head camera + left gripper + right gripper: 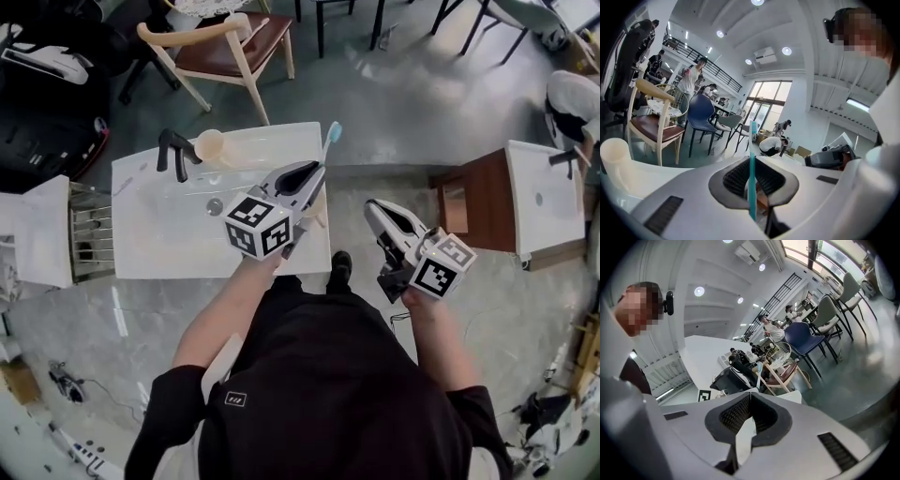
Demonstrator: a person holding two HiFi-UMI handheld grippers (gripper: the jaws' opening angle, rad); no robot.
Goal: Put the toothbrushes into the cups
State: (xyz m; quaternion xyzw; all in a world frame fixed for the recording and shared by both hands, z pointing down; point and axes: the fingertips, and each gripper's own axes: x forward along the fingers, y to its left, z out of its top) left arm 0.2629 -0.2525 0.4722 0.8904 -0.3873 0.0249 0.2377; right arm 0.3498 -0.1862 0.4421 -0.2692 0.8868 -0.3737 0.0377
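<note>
Black-shirted shoulders and bare forearms of the person fill the lower head view, and both arms reach out towards the white rectangular washbasin worktop (150,234).

The left tongs (314,173) hang over the worktop's right edge. They are clamped narrowly on the teal plastic toothbrush (331,136), whose bristle end sticks out past the tips. The right tongs (373,208) are off the worktop, over the grey floor. Their jaws are together with nothing between them.

The round cream plastic cup (210,145) stands on the worktop's far rim, just beside the black tap (173,150) and well apart from the brush. Only this one cup is in sight.

The step in hand looks like carrying the brush to the cup. To do it well, the left tongs should cross towards the tap and tip so that one end of the brush points down. They should let go only once that end is inside the rim, since a light cup may topple if nudged.

Only the head view shows the gap between cup and brush. The left gripper view shows the grip itself: the toothbrush (752,178) runs between the pads of the left tongs (751,161), with the cup (614,154) at the far left edge. The right gripper view confirms that the right tongs (750,397) are empty.
</note>
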